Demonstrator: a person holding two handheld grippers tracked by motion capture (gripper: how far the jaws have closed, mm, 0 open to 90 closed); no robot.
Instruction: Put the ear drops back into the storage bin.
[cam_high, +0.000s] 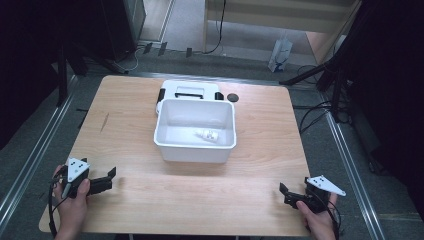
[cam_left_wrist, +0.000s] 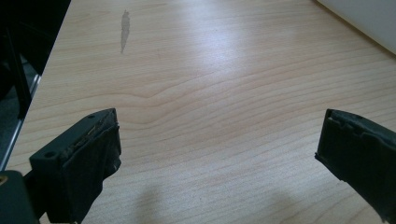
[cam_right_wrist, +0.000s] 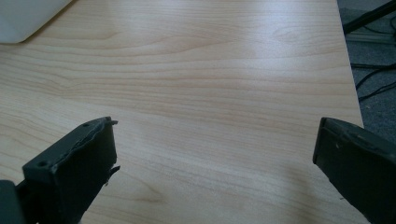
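Both tongs rest low at the near edge of the desk, the left tongs and right tongs spread wide, gripping nothing. Farther off, mid-desk, a white tub holds a small white bottle, seen from the high view; a lid lies behind.

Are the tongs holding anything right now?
No. The left tongs and right tongs are both open over the bare table. The small bottle lies in the white tub.
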